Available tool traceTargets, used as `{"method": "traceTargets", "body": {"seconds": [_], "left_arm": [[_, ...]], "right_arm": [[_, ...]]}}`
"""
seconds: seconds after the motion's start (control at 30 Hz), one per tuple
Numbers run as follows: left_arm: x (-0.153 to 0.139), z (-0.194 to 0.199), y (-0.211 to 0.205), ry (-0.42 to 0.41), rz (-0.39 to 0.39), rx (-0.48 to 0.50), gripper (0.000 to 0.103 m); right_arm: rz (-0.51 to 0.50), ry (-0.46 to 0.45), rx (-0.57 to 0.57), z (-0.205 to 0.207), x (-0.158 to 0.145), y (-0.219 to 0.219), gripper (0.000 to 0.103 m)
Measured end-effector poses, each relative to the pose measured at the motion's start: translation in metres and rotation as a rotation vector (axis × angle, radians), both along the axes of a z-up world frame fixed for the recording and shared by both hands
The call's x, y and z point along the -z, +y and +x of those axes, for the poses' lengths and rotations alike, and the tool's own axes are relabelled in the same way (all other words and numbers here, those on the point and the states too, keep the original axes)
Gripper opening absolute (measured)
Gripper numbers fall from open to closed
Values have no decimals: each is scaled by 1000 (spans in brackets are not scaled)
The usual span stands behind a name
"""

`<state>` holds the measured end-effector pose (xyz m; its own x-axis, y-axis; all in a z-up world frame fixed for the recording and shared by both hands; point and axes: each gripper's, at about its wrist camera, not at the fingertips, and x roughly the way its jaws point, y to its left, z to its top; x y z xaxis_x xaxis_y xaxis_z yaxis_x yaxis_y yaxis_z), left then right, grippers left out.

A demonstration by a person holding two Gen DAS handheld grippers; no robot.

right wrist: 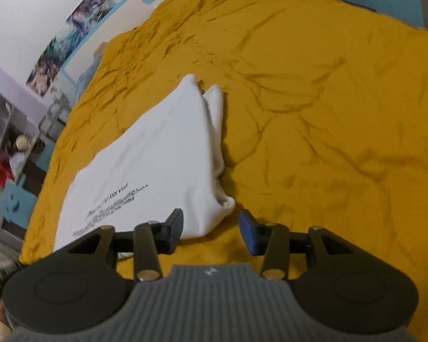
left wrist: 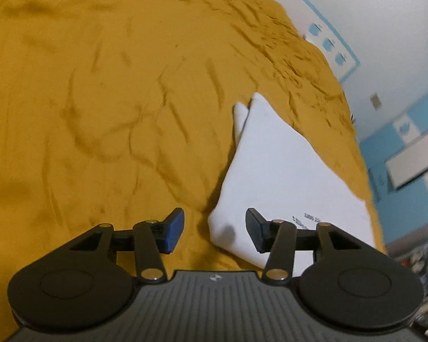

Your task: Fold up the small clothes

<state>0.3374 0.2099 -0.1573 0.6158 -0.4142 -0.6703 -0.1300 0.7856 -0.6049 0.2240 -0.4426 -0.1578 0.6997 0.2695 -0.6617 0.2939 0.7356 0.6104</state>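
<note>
here the white garment (left wrist: 285,176) (right wrist: 154,165) lies between both spread, empty tools (left wrist: 214,229) (right wrist: 211,229).

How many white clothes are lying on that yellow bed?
1: a folded white garment with printed text lies on the yellow bedspread, just ahead of both open tools; anything tucked beneath stays hidden.

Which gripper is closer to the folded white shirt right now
Neither clearly: the left gripper and right gripper each hang open over a near corner of the white shirt, gripping nothing.
</note>
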Motion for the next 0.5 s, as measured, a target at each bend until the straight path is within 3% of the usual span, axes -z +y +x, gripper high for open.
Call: {"method": "traceTargets", "body": {"seconds": [0.07, 0.13, 0.17, 0.2, 0.27, 0.33, 0.4, 0.5], "left_arm": [[10, 0, 1, 18, -35, -28, 57], [18, 2, -1, 28, -69, -50, 47], [19, 3, -2, 25, -82, -55, 25], [17, 5, -2, 19, -96, -55, 8], [3, 5, -1, -27, -82, -49, 7], [-18, 7, -5, -70, -9, -4, 7], [-29, 8, -14, -76, 101, 46, 7], [-13, 14, -25, -12, 212, 68, 7]], "right_arm": [[81, -1, 39, 1, 12, -3, 41], [148, 10, 87, 4, 24, -6, 37], [182, 8, 109, 4, 29, -8, 20], [192, 4, 125, 4, 29, -9, 11], [169, -41, 126, -2, 16, -10, 4], [96, -74, 86, -6, -5, -6, 3], [13, -46, 46, -3, -14, -1, 2], [-44, 51, 37, 0, 5, 2, 1]]}}
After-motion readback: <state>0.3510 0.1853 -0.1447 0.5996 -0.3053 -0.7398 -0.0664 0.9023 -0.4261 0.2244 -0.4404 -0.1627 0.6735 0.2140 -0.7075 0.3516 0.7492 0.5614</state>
